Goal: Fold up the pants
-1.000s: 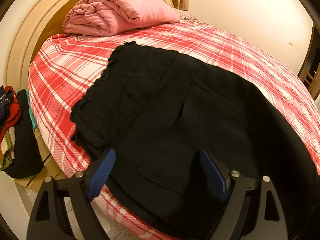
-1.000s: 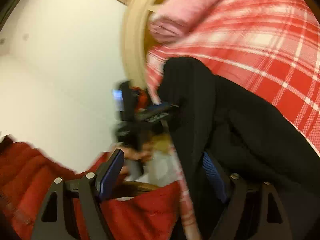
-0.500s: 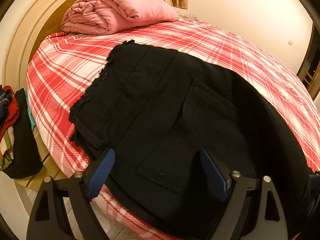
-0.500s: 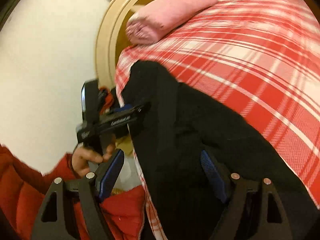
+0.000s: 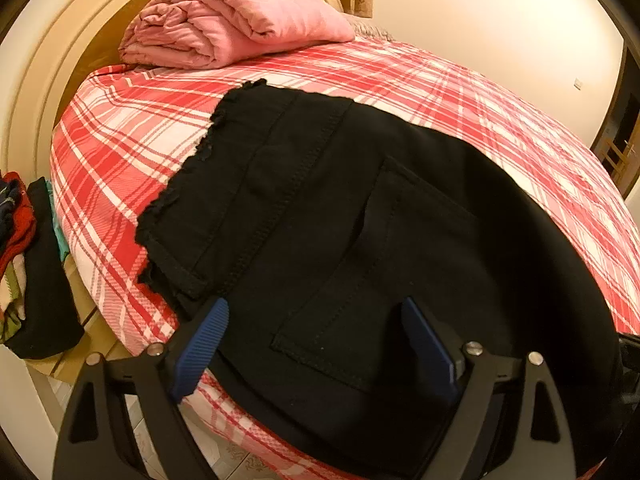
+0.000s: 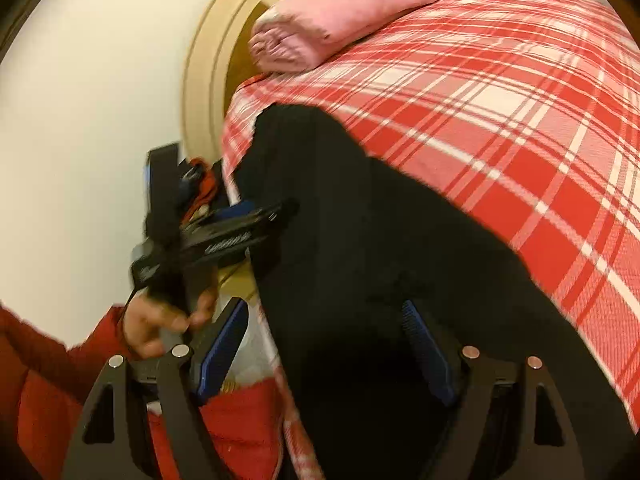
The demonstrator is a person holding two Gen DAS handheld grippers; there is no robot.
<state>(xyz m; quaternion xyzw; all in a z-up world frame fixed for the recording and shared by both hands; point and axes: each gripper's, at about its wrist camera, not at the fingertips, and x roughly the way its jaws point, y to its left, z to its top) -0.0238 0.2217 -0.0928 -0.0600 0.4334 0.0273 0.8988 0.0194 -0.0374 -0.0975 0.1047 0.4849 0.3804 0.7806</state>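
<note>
Two tongs, both spread wide and gripping nothing: left tongs low over the back pocket of the black pants, right tongs over the same dark cloth. Pants flat on the plaid bed, below the pink blanket, seemingly folded leg on leg. Next, probably: closing on the near edge and carrying it toward the frayed hems.
</note>
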